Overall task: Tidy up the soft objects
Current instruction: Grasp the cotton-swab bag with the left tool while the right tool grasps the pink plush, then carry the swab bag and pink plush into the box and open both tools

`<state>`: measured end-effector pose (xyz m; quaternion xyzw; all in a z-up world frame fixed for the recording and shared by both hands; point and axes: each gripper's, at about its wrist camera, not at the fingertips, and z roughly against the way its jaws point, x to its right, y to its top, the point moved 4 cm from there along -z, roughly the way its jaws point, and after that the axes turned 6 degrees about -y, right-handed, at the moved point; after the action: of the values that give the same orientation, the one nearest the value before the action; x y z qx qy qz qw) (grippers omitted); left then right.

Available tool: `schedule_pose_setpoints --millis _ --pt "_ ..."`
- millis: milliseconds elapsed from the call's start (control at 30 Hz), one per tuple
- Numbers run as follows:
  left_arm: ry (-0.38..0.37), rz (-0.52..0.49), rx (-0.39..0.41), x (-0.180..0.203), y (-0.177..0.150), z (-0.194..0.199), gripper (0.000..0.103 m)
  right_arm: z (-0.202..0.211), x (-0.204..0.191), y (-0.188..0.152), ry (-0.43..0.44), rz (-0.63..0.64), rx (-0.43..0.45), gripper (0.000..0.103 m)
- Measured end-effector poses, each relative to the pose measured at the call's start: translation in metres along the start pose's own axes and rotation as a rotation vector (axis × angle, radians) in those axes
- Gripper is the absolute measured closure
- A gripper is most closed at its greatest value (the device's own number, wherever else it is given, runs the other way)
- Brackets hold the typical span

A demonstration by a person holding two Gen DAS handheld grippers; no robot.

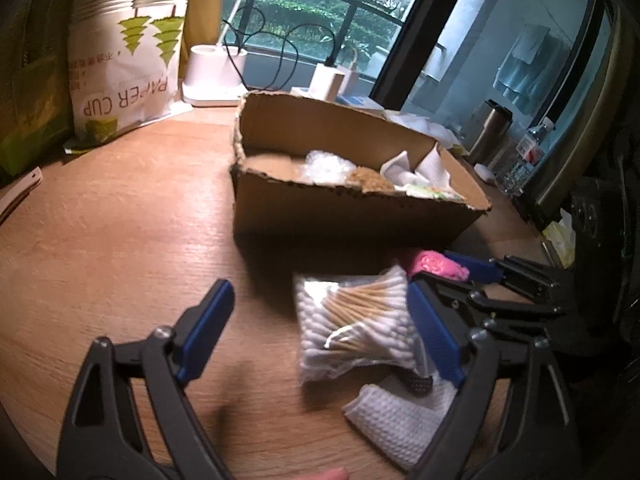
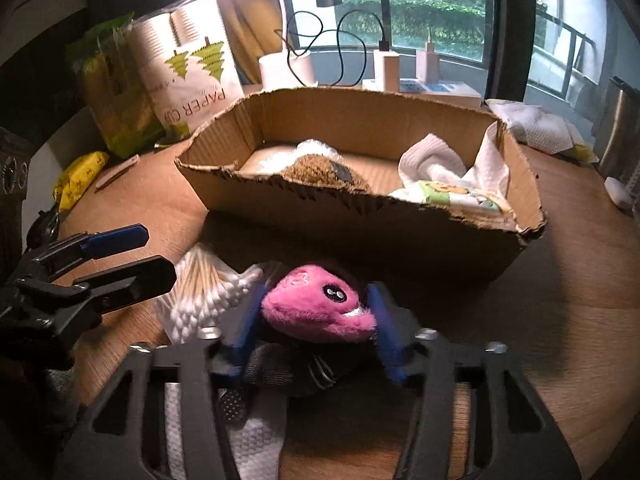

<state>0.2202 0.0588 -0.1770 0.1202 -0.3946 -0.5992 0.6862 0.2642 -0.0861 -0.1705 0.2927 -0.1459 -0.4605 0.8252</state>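
Right gripper (image 2: 316,332): jaws closed around the pink plush toy (image 2: 316,308), just in front of the cardboard box (image 2: 360,220).
Left gripper (image 1: 320,336): jaws spread wide, empty, straddling the bag of cotton swabs (image 1: 356,320) on the wooden table (image 1: 120,240).
Plush handling: looks light, squashy; grip across the body, firmly.
Swab bag: slick film, likely slippery; pinch mid-pack.
Box contents: white cloth (image 2: 440,160), wipes pack (image 2: 460,196).

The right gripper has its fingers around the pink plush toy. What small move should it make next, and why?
Probably lift it: the right gripper already brackets the pink plush toy, which lies on the wooden table before the open cardboard box. The box front wall stands between them, so raising comes first.
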Motion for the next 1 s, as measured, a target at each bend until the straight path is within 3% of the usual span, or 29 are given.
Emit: schedule_pose_setpoints --millis 267,600,667,733,1000 --pt "-0.003 -0.048 -0.056 0.024 -0.006 -0.019 0.014 0.018 0.019 0.002 0.008 -0.036 0.062 0.058" --pt "0.061 -0.059 -0.133 0.030 -0.013 -0.045 0.014 0.032 0.049 -0.008 -0.007 -0.080 0.088 0.058" --pt "0.055 -0.074 -0.127 0.033 -0.012 -0.044 0.016 0.034 0.051 -0.009 -0.007 -0.084 0.093 0.058" --pt "0.056 -0.088 -0.136 0.035 -0.013 -0.044 0.030 0.036 0.052 -0.008 -0.005 -0.085 0.100 0.058" --pt "0.022 -0.125 -0.091 0.051 -0.004 -0.027 0.032 0.046 0.048 -0.002 -0.002 -0.070 0.128 0.058"
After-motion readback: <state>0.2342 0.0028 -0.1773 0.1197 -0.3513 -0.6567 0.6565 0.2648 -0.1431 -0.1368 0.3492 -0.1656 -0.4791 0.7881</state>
